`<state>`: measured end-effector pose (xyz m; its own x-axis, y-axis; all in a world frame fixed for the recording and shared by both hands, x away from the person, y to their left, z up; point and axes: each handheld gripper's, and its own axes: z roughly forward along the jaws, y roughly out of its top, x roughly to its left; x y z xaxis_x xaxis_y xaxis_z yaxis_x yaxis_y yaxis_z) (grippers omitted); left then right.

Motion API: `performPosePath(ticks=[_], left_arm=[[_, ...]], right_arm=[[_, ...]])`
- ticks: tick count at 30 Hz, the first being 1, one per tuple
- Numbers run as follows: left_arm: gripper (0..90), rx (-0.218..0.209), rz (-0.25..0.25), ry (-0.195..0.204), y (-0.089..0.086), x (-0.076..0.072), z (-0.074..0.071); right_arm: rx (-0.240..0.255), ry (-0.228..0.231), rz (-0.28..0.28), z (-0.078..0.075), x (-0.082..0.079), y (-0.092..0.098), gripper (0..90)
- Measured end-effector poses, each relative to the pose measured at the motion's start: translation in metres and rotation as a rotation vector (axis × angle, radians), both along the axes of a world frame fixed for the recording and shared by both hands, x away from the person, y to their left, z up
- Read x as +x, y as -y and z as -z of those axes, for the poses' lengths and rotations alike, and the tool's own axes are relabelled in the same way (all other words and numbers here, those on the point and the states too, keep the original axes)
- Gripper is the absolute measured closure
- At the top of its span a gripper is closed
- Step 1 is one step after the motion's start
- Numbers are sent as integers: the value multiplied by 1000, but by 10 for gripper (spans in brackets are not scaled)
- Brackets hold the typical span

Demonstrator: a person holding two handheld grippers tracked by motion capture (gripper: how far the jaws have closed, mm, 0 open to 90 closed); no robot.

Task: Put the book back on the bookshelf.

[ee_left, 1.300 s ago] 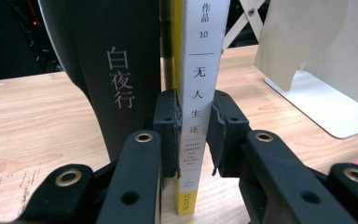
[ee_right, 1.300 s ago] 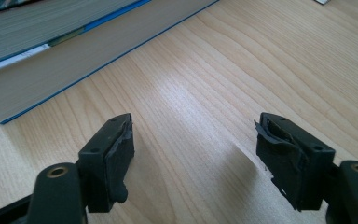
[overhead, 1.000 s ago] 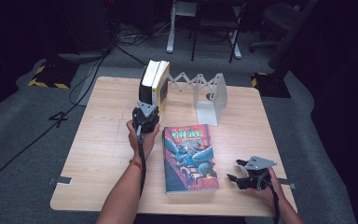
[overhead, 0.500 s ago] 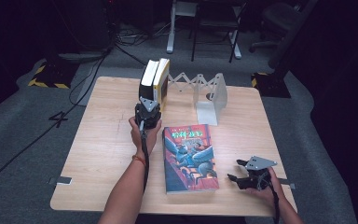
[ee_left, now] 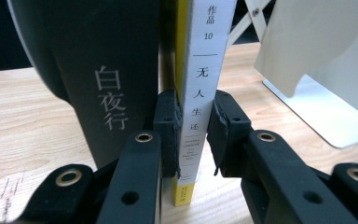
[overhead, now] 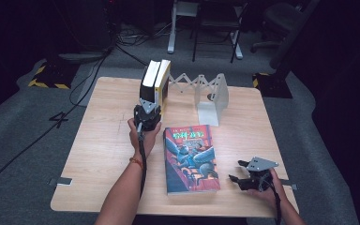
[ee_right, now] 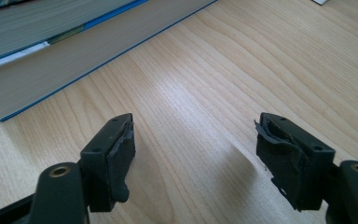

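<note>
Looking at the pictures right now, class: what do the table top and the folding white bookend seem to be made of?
Table top: looks like pale wood or wood laminate, matt with a slight sheen; grain lines run across it. White bookend: probably painted sheet metal or stiff plastic; thin, flat, smooth plates joined by a zigzag of riveted strips.

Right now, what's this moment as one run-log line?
left claw: shut on white book | right claw: open, idle on table | blue book: flat | black book: upright

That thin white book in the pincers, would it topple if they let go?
Probably. The white book stands upright on a narrow spine, so it looks tippy. The dark book beside it may prop it. It seems stiff: the left gripper clamps it without bending.
</note>
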<state>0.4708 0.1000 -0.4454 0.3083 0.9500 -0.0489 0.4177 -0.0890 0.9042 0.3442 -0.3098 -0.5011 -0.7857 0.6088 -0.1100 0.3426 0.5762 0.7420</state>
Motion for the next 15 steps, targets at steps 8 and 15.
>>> performPosePath(ticks=[8, 15], left_arm=[[742, 40, 62, 6, -11, -14, -1], [722, 54, 124, 5, -21, -31, -3]], right_arm=[[-1, 0, -3, 0, 0, -1, 285], [-3, -2, -6, 0, 0, -3, 285]])
